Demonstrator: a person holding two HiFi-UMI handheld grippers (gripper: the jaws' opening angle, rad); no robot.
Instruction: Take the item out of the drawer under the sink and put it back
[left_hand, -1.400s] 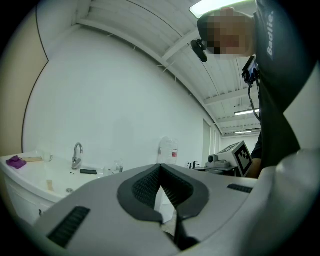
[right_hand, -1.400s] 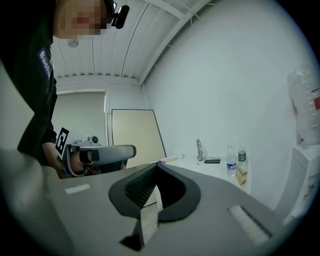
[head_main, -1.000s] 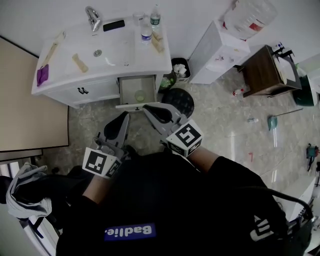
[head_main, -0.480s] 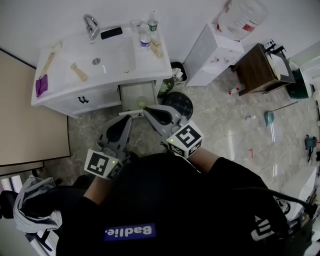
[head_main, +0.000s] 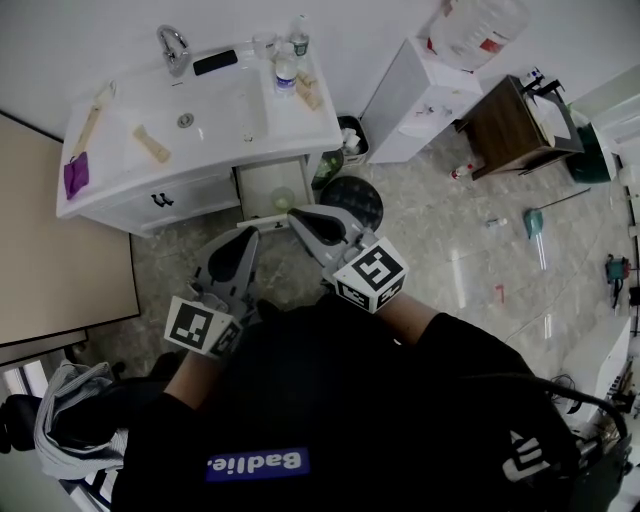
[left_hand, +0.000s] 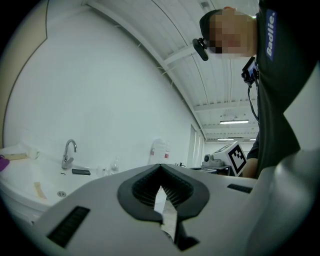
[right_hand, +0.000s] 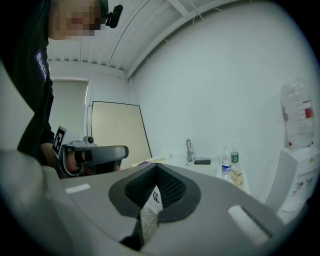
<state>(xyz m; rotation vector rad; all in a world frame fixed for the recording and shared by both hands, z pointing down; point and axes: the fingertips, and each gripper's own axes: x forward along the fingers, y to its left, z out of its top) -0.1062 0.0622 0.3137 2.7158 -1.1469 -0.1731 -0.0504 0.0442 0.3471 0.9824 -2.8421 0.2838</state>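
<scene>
1. Spotted a small pale round item (head_main: 283, 199) lying in the open drawer (head_main: 258, 175) under the sink (head_main: 215, 112), at twelve o'clock from the right gripper (head_main: 300, 214).
2. Found it and the left gripper (head_main: 248, 234) pinched closed, both empty.
3. Judged the item light, probably rigid, maybe slick; best pinched across its rim.

The head view looks steeply down from above the person, with the sink worktop (head_main: 300, 125) some way off in the upper left of the frame. Each gripper view looks level from just behind its own fingers (left_hand: 90, 210). All three views share the tap (left_hand: 67, 152).
</scene>
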